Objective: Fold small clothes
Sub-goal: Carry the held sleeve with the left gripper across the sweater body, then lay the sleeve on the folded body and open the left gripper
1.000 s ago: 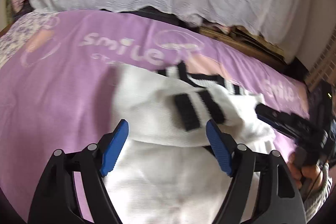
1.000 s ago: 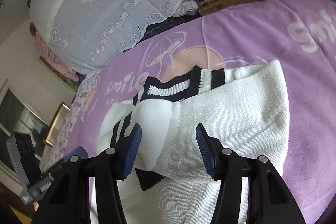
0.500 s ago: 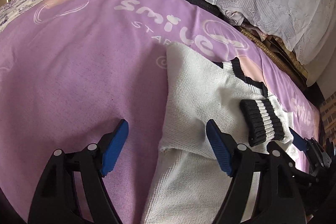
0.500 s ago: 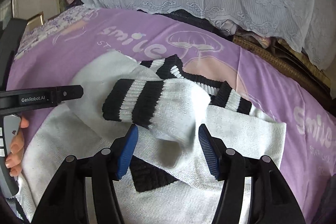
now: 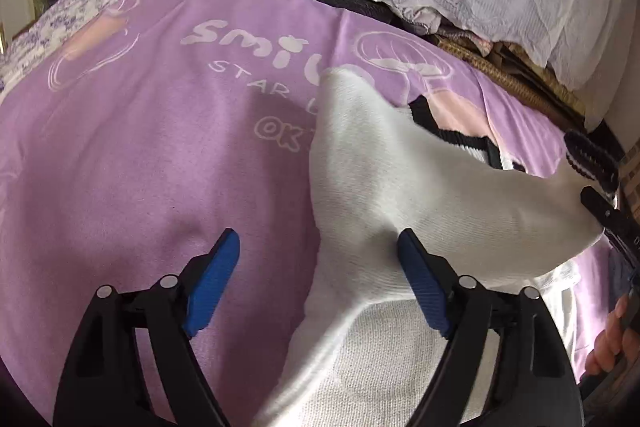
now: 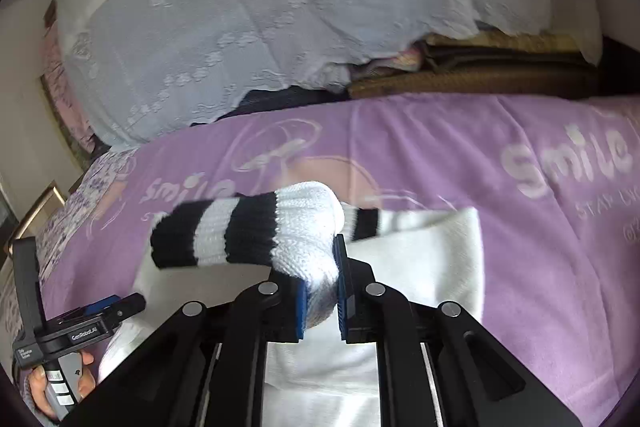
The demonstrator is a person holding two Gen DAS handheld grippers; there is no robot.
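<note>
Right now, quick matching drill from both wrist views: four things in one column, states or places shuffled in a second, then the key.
Things:
1. left gripper
2. right gripper
3. striped cuff
4. purple blanket

States or places:
A. sticks out sideways past the closed fingers, off the bed
B. open, one finger over bare blanket, the other on white knit
C. lies under the white sweater, printed "smile"
D. shut on the sleeve near its end

Pairs: 1-B, 2-D, 3-A, 4-C
</note>
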